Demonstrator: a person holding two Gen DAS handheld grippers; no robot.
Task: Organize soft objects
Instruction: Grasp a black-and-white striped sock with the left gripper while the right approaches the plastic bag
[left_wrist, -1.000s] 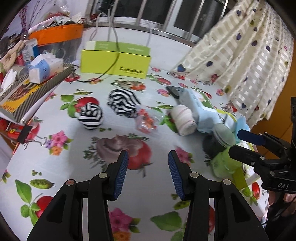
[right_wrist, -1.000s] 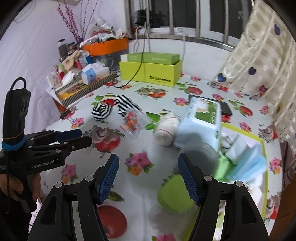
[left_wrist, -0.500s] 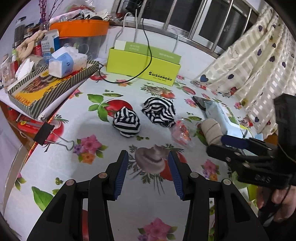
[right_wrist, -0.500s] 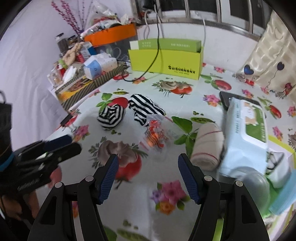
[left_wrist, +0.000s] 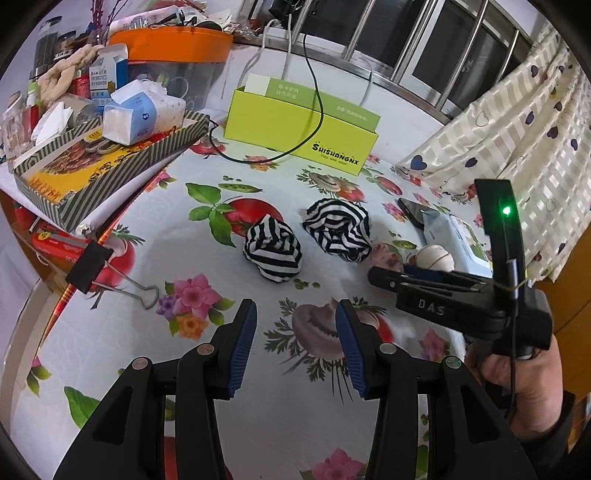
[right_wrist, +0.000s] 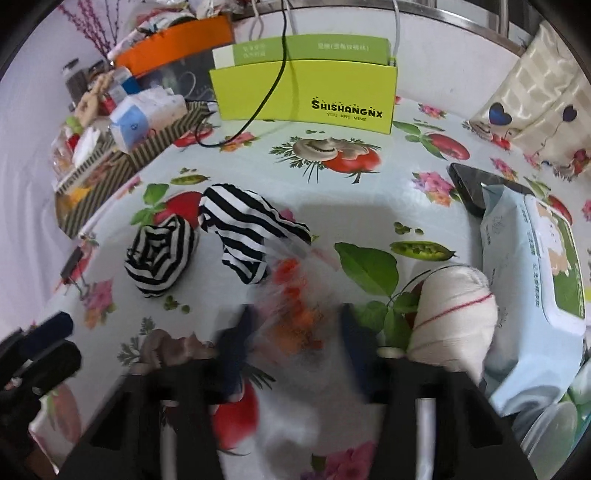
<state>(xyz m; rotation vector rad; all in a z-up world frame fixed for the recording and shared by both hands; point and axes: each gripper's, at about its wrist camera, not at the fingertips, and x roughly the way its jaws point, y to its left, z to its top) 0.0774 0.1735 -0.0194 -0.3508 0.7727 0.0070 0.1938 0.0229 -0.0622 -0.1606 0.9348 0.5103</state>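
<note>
A clear packet with orange contents is seen on the flower-printed tabletop between the closing right tongs, beside two striped bundles. The left tongs are held open and empty. A curtained, barred window is seen behind.

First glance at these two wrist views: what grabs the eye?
Two black-and-white striped bundles: a balled one and a looser one beside it, mid-table on the loud fruit-and-flower tablecloth. Behind them stands a lime-green box with a black cable over it. Up close, the right gripper, blurred, is closing around a clear packet with orange contents; the left gripper hangs open, empty.
</note>
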